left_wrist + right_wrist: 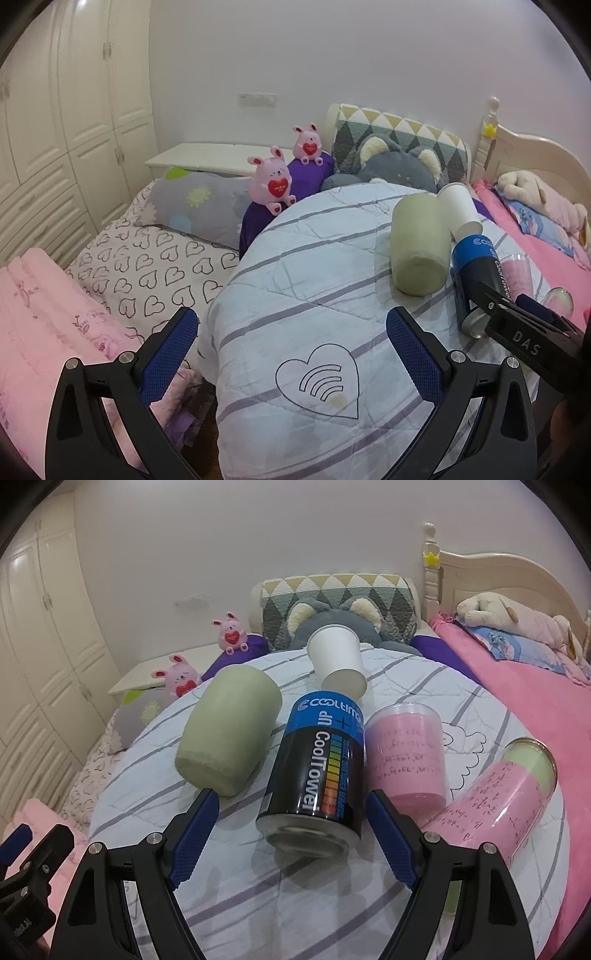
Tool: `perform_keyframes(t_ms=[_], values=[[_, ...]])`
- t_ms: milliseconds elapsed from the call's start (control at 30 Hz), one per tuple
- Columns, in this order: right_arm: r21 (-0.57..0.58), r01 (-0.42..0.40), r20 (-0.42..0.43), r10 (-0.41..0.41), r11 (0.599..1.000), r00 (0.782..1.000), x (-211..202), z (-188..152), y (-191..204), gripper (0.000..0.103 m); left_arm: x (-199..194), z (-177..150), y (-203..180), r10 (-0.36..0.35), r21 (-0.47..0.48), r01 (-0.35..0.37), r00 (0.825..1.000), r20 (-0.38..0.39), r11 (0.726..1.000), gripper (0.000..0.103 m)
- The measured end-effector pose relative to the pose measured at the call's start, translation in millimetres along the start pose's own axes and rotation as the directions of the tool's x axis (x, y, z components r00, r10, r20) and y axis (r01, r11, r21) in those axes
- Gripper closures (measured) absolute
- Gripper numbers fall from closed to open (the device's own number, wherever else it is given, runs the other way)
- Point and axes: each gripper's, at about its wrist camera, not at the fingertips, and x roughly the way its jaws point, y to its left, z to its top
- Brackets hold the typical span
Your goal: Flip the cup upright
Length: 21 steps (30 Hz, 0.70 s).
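Note:
Several cups lie on their sides on a striped white quilt (332, 886). A blue-and-black "CoolTower" can-shaped cup (317, 768) lies straight ahead of my right gripper (291, 834), whose open jaws stand to either side of its near end, not touching. Beside it lie a matte green cup (229, 734), a white paper cup (338, 657) and two pink clear cups (406, 753) (506, 797). My left gripper (291, 354) is open and empty over the quilt, left of the green cup (419, 243) and the blue-and-black cup (476, 277).
The quilt covers a mound on a bed. A grey plush pillow (332, 616) and patterned cushion (340, 590) sit behind the cups. Pink bunny toys (271, 181) stand at the left. A pink blanket (517, 701) lies right; white wardrobes (55, 110) stand left.

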Motion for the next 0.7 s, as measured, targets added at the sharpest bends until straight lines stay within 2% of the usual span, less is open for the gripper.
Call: perform_keyframes(t_ms=[167,300,433,700], values=[[-0.042,0.058,-0.015,-0.058,0.997,0.998,9,0,12,0.020,8,0,2,-0.002,0.001,0.002,1.000,-0.015,1.000,0.000],[-0.082,0.157,-0.021,-0.159,0.984,0.987,18,-2,22,0.020,12,-1,5,0.000,0.006,0.000,1.000,-0.019,1.000,0.000],[-0.112,0.209,-0.038,-0.215,0.971,0.976,26,1,26,0.020,15,0,9,0.001,0.001,-0.001,1.000,-0.025,1.000,0.000],[-0.114,0.162,-0.070,-0.170,0.980,0.983,35,-4,32,0.020,16,-3,16,-0.001,-0.007,0.001,1.000,-0.027,1.000,0.000]])
